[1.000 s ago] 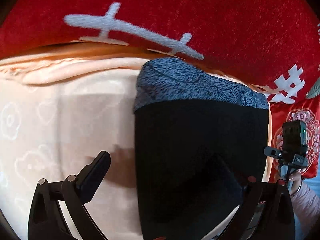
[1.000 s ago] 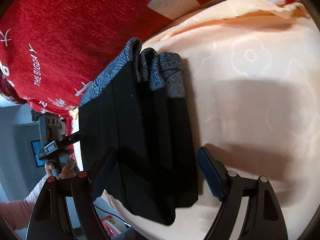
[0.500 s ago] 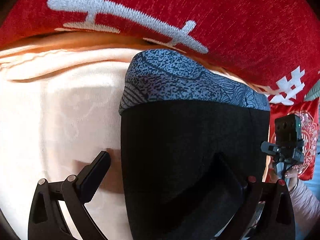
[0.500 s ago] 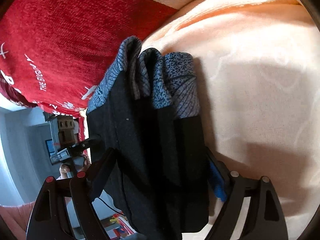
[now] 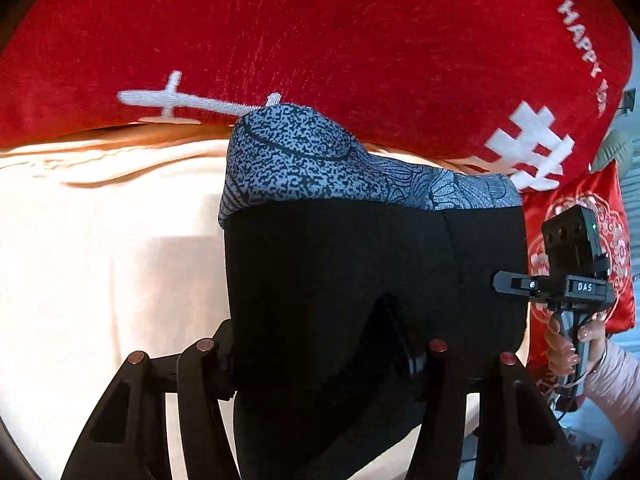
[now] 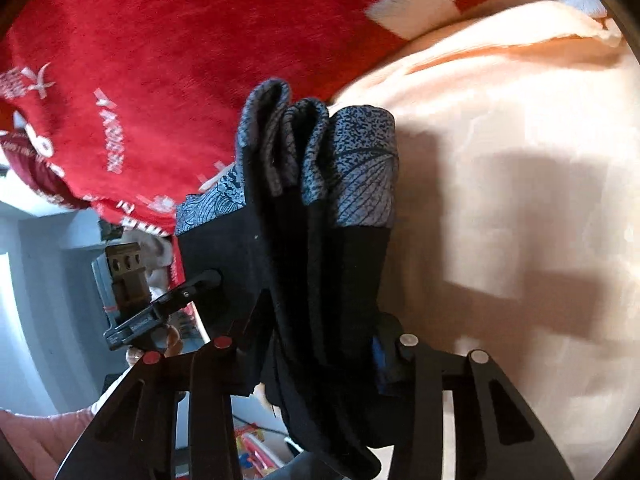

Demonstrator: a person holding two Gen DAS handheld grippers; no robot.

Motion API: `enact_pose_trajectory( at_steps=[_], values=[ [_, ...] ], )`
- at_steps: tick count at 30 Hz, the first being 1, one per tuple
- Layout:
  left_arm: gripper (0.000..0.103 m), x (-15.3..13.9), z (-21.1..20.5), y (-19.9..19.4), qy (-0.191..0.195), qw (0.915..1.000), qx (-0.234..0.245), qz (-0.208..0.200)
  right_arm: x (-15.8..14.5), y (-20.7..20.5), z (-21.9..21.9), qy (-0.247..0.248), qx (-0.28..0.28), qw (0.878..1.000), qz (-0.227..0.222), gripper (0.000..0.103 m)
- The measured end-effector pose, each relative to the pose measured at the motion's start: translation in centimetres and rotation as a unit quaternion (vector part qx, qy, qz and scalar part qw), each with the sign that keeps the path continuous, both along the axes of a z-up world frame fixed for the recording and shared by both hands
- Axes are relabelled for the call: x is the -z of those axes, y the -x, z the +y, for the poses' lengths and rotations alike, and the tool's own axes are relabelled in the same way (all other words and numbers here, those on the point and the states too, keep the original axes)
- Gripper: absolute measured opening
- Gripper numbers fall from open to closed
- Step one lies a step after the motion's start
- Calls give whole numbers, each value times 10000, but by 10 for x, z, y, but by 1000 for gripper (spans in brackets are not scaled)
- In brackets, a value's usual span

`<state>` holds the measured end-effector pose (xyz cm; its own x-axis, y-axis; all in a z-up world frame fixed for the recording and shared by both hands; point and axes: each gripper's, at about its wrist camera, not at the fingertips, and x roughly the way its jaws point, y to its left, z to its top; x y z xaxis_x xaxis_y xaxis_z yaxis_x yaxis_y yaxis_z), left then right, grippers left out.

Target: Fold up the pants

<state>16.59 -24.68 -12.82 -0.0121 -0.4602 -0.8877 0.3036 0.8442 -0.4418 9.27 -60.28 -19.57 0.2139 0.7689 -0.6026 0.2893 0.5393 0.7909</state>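
My left gripper [image 5: 320, 360] is closing, and the folded pants [image 5: 376, 280] already fill the gap between its fingers; the black cloth bulges over both pads, so I am clamped on the bundle. Beyond my fingertips the grey patterned waistband [image 5: 320, 168] stands up as the far edge of the fold. Past that lies the red blanket [image 5: 320, 40], and to the left of my fingers the peach sheet [image 5: 100, 260].

My right gripper [image 6: 316, 344] is closing too, with the pants [image 6: 320, 280] squeezed between its fingers, layers stacked edge-on. The blue pad [image 6: 378, 364] on the right finger presses into the cloth. Ahead of these fingers the waistband folds [image 6: 320, 152] fan out in three humps. Right of them the sheet [image 6: 520, 200] lies in sun and shadow; the blanket [image 6: 180, 60] is up and to the left.
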Motion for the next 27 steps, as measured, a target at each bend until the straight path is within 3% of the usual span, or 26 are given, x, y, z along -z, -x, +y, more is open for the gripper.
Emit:
enact_pose_trajectory(
  at_steps=[8,14,20,24,27],
  values=[
    [59,-29,29,64,-248,9994,-234,-10,-35,46,32,-244,-248,9994,-84,44],
    [59,-10,48,98,-300,9992,-94,239,-31,100,57,-474,62,9989,-28,44],
    [60,15,54,109,-654,9977,171,42,-15,126,76,-246,266,9990,277,44],
    [76,26,57,105,-785,9968,84,-157,-4,125,88,360,197,9984,386,48],
    [95,30,56,104,-964,9948,47,-309,10,129,83,470,454,9959,630,53]
  ],
)
